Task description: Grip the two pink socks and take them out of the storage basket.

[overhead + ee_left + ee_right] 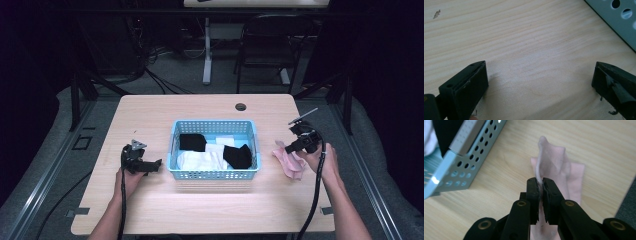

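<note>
High view: blue basket [215, 172] of black and white socks sits mid-table [150, 210], left gripper [156, 165] beside it, pink sock [290, 162] to its right. Left gripper view: jaws wide apart above bare wood. Right gripper view: right gripper [540, 185] pinches a raised fold of the pink sock [554, 162].

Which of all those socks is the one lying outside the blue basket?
The pink sock, on the table right of the basket, pinched in the right gripper. The black and white ones lie inside the basket.
</note>
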Demonstrator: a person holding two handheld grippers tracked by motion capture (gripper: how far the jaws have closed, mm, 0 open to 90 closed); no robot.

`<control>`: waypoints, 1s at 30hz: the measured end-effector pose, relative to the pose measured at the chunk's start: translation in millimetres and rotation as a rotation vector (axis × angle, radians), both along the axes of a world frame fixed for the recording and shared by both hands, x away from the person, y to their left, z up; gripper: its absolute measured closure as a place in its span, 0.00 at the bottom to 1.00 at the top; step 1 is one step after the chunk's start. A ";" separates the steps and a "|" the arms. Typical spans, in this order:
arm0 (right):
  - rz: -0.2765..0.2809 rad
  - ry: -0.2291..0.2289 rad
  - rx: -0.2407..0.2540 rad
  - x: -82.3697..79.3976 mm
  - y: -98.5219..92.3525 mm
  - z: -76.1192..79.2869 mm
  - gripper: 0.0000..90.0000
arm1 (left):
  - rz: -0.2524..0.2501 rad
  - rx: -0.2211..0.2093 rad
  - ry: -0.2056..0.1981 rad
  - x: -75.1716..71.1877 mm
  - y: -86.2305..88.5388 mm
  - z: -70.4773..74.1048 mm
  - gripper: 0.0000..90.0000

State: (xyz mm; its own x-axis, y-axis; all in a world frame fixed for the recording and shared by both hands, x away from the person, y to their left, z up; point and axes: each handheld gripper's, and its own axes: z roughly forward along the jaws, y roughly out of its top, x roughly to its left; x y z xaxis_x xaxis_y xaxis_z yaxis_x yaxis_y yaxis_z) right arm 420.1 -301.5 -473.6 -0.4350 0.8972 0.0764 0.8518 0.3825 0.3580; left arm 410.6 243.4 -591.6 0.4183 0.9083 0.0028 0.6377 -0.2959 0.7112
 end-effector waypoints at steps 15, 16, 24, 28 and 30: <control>0.023 0.107 -0.033 9.4 22.4 -59.2 0.90 | -0.003 0.001 -0.001 0.4 0.0 0.0 0.01; 0.038 0.123 -0.036 10.3 21.7 -58.0 0.86 | -0.003 0.001 -0.001 0.4 0.1 0.1 0.01; 0.036 0.070 -0.027 5.0 24.0 -36.3 0.62 | -0.003 0.000 0.000 0.3 0.0 0.0 0.01; 0.048 0.045 -0.022 0.3 24.7 -21.8 0.44 | -0.003 0.000 0.000 0.3 0.0 0.1 0.01; 0.027 0.018 -0.005 -5.6 23.6 -10.7 0.30 | -0.003 -0.001 0.000 0.4 0.0 0.0 0.01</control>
State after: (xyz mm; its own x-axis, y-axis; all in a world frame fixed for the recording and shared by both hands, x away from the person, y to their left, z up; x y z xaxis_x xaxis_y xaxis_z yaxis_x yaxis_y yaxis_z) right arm 414.4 -277.9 -484.3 -0.4576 0.8855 0.0804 0.8474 0.4070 0.3410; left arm 411.0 243.3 -591.5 0.4213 0.9069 0.0021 0.6370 -0.2976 0.7111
